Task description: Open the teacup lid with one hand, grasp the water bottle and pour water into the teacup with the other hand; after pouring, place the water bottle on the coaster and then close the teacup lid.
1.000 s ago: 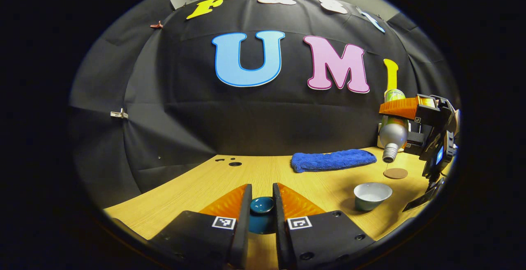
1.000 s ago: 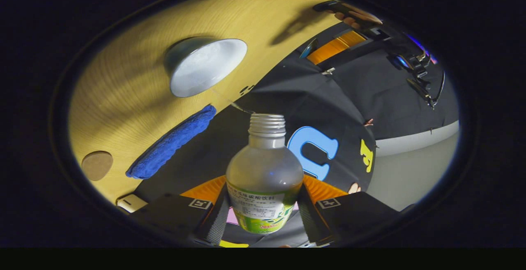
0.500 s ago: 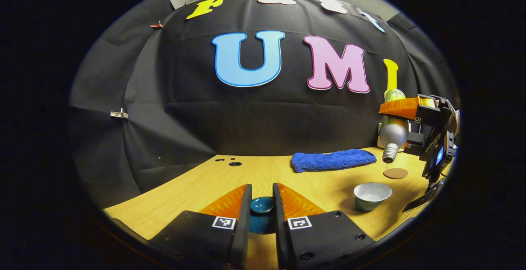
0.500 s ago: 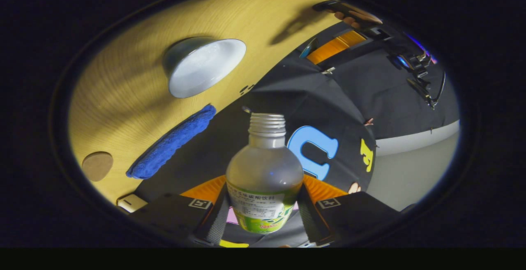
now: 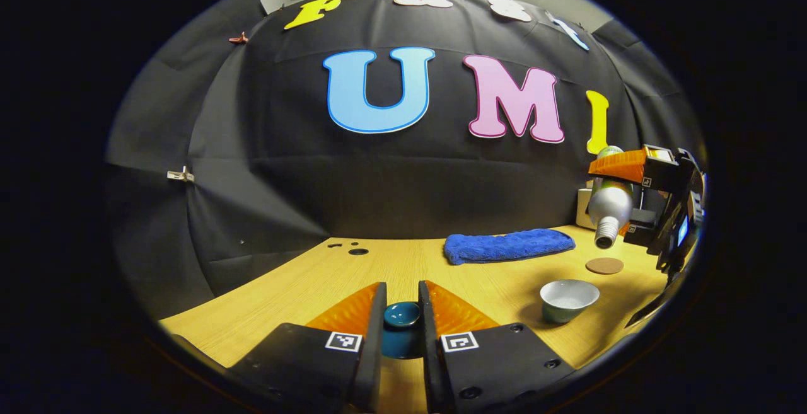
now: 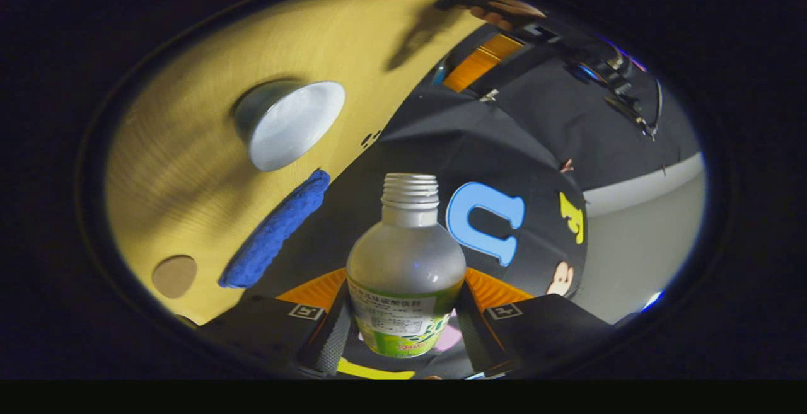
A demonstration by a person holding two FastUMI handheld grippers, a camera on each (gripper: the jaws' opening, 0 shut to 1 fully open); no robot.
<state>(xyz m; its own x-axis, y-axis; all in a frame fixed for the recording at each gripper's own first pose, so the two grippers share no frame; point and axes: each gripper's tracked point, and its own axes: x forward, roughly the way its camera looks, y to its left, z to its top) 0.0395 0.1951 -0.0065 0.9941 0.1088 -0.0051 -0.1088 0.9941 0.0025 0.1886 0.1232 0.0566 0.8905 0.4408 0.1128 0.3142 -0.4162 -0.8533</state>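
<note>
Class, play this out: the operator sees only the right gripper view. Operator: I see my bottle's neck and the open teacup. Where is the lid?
Observer: The teal lid is off the teacup, pinched between the fingers of the left hand-held gripper.
Operator: How does my bottle look from outside?
Observer: In the left gripper view the water bottle tilts neck-down in the right hand-held gripper. Its mouth shows over the coaster, not over the teacup.
</note>
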